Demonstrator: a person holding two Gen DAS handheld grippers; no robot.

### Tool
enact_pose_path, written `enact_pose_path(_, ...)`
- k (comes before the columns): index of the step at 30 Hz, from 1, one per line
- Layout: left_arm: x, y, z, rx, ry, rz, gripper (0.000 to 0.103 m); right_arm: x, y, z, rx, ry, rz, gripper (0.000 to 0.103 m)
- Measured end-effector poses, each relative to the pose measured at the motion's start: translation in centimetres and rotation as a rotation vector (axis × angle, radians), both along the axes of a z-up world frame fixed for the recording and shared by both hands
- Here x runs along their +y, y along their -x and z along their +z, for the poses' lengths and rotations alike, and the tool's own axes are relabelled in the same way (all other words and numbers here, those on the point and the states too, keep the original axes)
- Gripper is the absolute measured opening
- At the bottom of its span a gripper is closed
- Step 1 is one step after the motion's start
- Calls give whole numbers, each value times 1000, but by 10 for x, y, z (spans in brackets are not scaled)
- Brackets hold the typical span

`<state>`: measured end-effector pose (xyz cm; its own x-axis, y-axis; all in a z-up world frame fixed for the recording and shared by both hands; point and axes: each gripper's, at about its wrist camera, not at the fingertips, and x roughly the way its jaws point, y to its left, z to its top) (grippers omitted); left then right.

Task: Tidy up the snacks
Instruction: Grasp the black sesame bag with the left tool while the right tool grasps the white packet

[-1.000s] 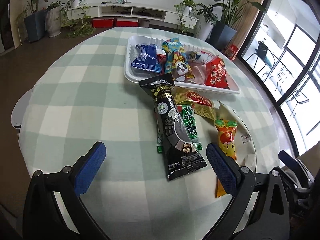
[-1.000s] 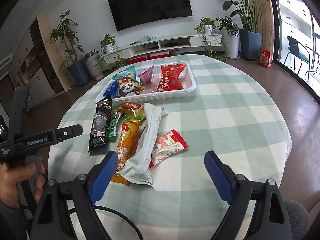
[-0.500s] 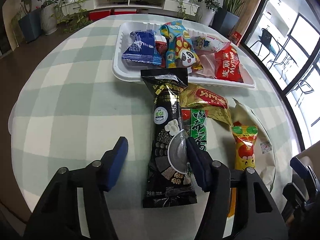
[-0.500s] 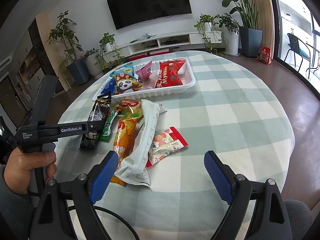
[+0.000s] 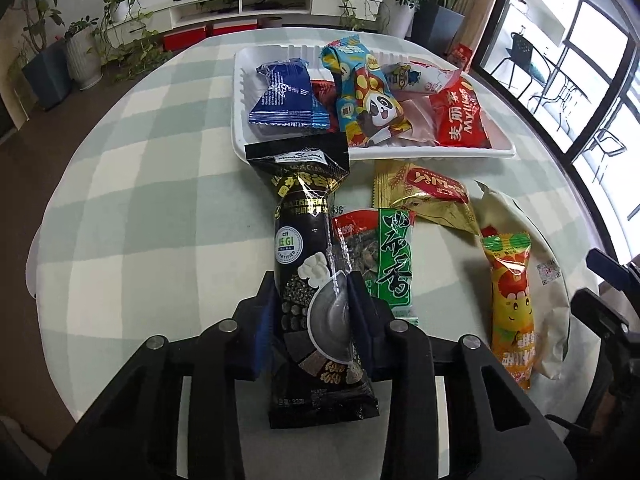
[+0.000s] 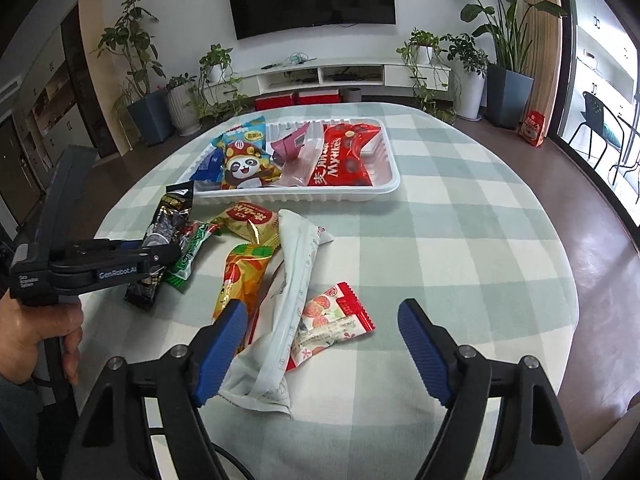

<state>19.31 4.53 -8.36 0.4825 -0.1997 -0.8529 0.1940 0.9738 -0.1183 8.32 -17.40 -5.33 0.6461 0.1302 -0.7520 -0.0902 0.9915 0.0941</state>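
My left gripper (image 5: 312,292) is closing its jaws on a long black snack packet (image 5: 304,216), and the blue pads press both its sides near the lower end. The packet lies on the checked tablecloth, its top edge by the white tray (image 5: 440,155). In the right wrist view the left gripper (image 6: 160,256) grips the same packet (image 6: 168,220). My right gripper (image 6: 320,316) hovers with its jaws narrowing but apart. A red-and-white strawberry packet (image 6: 332,320) and a long white packet (image 6: 288,292) lie between and below them, untouched.
The tray (image 6: 320,196) holds several snacks, among them a panda packet (image 6: 244,168) and a red packet (image 6: 340,160). Loose on the cloth lie a green packet (image 5: 394,256), a gold packet (image 5: 432,196) and an orange packet (image 5: 510,300). A hand (image 6: 36,328) holds the left gripper.
The left gripper came down over the black packet and its jaws went from wide apart to pressing on it. The right gripper shifted a little toward the strawberry packet and its jaws narrowed slightly.
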Motion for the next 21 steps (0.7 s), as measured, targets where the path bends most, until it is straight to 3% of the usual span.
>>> enact_pose_path(5, 7, 14, -4, 12, 27, -18, 32, 14, -20, -4, 42, 19, 47, 77)
enact_pose_path(13, 2, 49, -4, 28, 31, -78, 31, 24, -47, -29, 203, 95, 111, 69)
enact_pose_path(21, -1, 64, -5, 27, 29, -83, 32, 32, -54, -31, 227, 146, 173, 66)
